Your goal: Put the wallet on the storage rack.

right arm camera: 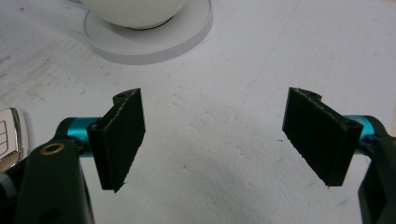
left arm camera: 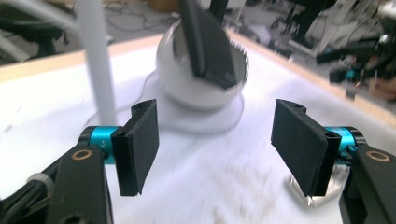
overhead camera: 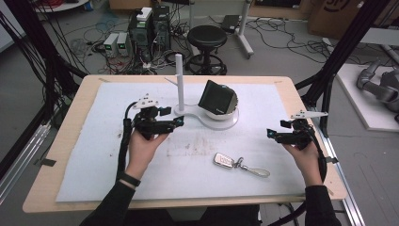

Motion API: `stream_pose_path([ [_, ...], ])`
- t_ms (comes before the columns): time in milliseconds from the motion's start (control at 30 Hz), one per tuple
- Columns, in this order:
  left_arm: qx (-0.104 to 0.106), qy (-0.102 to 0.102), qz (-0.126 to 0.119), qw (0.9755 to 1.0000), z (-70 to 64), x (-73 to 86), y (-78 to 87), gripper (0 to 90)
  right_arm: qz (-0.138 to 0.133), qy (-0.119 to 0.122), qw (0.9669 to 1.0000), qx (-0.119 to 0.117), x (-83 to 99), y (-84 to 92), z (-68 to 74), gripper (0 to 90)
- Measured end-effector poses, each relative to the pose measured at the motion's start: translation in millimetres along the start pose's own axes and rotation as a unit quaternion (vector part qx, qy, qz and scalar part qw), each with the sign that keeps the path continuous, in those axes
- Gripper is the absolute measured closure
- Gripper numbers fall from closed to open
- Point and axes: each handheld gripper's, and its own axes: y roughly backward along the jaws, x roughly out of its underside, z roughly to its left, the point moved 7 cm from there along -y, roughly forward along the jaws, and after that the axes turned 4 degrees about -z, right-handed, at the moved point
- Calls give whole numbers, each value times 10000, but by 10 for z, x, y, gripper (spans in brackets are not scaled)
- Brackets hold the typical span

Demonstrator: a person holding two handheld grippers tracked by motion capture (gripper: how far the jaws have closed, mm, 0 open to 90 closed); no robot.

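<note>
left gripper (overhead camera: 180,120): jaws wide, empty, just beside white stand (overhead camera: 179,80) | right gripper (overhead camera: 269,133): jaws wide, empty | black wallet (overhead camera: 215,98): leaning in white bowl (overhead camera: 229,113) | key fob (overhead camera: 223,160): on mat between hands | tip: approach fob level, straddle body not ring

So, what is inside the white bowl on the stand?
A black wallet-like item stands tilted inside the white bowl, its upper part sticking out above the rim. Its lower end and the bowl's bottom are covered, so anything lying beneath it cannot be seen.
</note>
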Motion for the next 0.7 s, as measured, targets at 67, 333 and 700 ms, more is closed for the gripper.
stream_pose_path([
  [67,-24,-29,69,10000,16,38,46,311,16,-17,10000,-13,1,-5,4,217],
  [333,-273,-176,588,9977,207,264,233,296,94,-21,9999,-39,-4,-43,23,216],
  [700,-227,-183,699,9971,279,269,237,283,126,-9,9999,-62,3,-46,39,216],
])
